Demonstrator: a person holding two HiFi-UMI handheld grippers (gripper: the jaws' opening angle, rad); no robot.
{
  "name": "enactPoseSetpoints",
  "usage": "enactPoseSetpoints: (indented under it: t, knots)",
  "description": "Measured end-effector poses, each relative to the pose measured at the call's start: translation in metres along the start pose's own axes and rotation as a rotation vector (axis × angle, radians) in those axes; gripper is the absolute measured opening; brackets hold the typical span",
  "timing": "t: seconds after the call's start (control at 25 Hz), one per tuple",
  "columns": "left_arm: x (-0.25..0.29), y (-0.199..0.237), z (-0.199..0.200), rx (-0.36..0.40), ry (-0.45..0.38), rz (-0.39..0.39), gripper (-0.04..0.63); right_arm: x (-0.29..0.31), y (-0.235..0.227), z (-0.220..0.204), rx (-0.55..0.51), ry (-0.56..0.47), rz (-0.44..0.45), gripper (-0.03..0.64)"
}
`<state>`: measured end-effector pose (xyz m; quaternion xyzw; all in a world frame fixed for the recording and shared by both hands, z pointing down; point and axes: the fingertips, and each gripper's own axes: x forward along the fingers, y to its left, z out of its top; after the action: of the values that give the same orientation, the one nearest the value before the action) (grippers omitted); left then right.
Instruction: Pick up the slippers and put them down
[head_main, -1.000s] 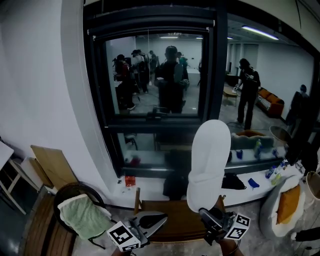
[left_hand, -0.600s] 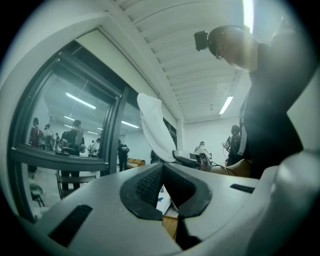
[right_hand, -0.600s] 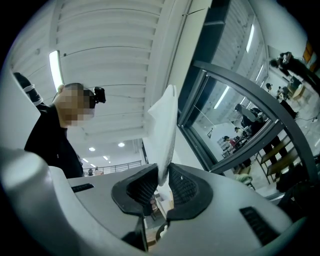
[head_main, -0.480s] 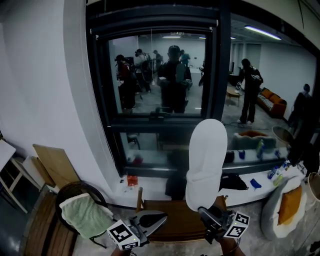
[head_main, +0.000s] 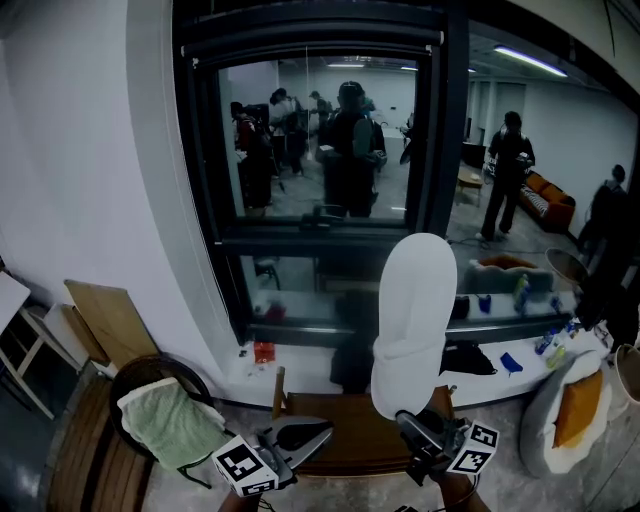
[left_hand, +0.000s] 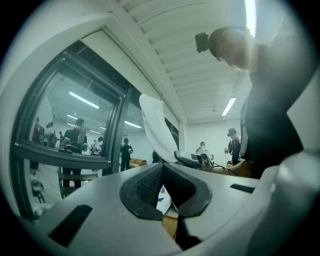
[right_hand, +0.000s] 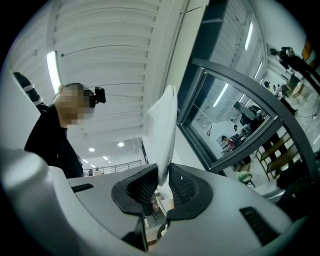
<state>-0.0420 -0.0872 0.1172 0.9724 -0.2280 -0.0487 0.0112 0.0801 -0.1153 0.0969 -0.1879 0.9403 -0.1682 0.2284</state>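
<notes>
A white slipper (head_main: 415, 320) stands upright in front of the dark window, sole facing me. My right gripper (head_main: 405, 420) is shut on its lower end, low in the head view right of centre. In the right gripper view the slipper (right_hand: 164, 130) rises thin and white from between the pads of the right gripper (right_hand: 164, 172). My left gripper (head_main: 325, 432) is low and left of centre, level, with its jaws together and nothing in them. The left gripper view shows the left gripper (left_hand: 162, 165) with its tips meeting, and the slipper (left_hand: 156, 127) beyond them to the right.
A brown wooden seat (head_main: 350, 440) lies just past both grippers. A round chair with a green towel (head_main: 170, 425) stands at the left. A pale beanbag with an orange cushion (head_main: 575, 405) is at the right. People move behind the big window (head_main: 320, 140); its ledge (head_main: 500, 365) carries small items.
The head view has drifted a little, and the people behind the glass have shifted. The slipper and both grippers keep their places.
</notes>
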Motion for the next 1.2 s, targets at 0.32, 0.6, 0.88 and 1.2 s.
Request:
enactPoseSetpoints:
  t: [0.32,0.6,0.88,1.2]
  knots:
    - [-0.008,-0.002,-0.031,-0.107,0.022,0.032,0.003,-0.009,-0.011,-0.044,0.109,0.032,-0.032,0.067]
    - [-0.006,0.008,-0.095,-0.181,0.072,0.075,0.003,-0.021,-0.043,-0.109,0.245,0.077,-0.063,0.067]
    - [-0.010,0.024,-0.179,-0.272,0.158,0.105,0.003,-0.044,-0.091,-0.200,0.426,0.119,-0.123,0.067]
    - [-0.008,0.009,-0.288,-0.368,0.218,0.108,0.003,-0.099,-0.145,-0.313,0.590,0.158,-0.237,0.067]
